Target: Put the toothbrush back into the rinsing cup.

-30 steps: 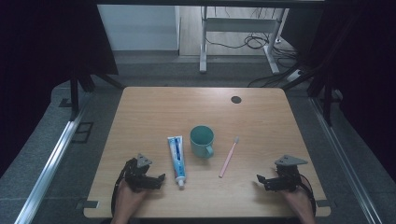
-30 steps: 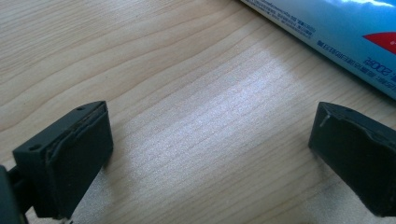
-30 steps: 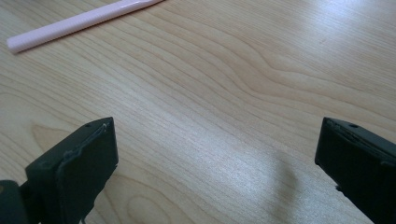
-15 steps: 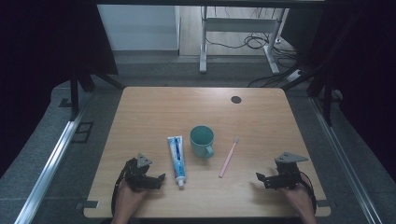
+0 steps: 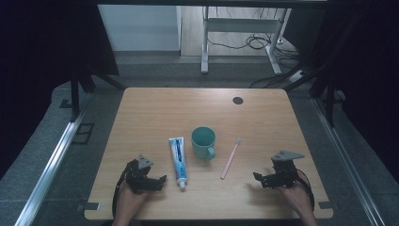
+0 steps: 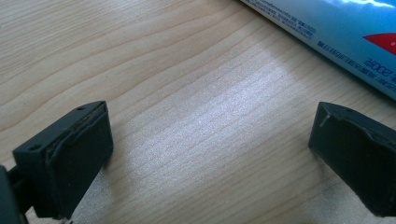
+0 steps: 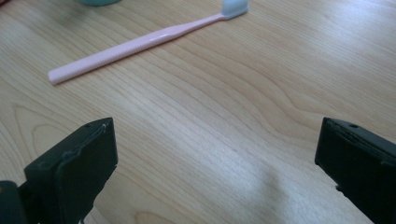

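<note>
Nothing is shifting since a second ago: I'm keeping the left gripper [image 5: 157, 181] spread beside the toothpaste [image 5: 178, 158]. The right gripper [image 5: 260, 178] is resting spread near the pink toothbrush [image 5: 230, 158], so work probably isn't starting yet

On the bench [image 5: 155, 108] lie three loose things, one of each kind: one toothpaste tube [image 5: 177, 156], one green mug [image 5: 203, 141] and one pink toothbrush [image 5: 230, 158]. There is one dark round spot [image 5: 237, 100] near the far edge. Two grippers rest at the near edge, the left gripper [image 5: 157, 181] and the right gripper [image 5: 259, 178], each with two fingers.
</note>
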The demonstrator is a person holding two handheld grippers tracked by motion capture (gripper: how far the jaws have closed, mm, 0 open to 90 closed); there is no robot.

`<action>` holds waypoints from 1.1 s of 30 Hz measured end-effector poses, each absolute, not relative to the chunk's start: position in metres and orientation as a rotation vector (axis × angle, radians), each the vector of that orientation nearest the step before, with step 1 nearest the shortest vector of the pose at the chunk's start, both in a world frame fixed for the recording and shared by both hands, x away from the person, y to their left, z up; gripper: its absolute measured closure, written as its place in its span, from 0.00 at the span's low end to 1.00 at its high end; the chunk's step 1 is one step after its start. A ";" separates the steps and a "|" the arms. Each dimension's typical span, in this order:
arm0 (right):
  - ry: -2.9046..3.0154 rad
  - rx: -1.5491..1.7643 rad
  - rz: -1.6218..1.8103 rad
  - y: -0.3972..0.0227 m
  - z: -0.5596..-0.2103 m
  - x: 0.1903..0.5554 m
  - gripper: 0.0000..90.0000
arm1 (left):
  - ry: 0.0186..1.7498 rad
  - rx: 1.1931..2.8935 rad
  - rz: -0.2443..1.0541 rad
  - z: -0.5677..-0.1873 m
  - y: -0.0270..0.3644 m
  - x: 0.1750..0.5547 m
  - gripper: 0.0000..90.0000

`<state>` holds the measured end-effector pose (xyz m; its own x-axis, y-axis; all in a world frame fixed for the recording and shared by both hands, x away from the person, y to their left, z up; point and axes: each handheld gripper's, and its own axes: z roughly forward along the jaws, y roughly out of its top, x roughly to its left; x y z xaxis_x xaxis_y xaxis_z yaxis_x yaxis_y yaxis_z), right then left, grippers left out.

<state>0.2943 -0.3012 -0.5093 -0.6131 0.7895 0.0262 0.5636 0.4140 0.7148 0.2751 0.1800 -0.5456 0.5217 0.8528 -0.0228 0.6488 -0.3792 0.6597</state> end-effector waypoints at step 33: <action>2.457 1.103 0.989 -0.246 -0.507 0.327 0.00 | 1.223 2.143 0.428 -0.546 0.180 0.275 0.00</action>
<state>0.3266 -0.2458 -0.5067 -0.6727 0.7393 0.0300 0.5537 0.4762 0.6831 0.2748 0.1797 -0.5457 0.5174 0.8553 -0.0264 0.6519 -0.3740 0.6597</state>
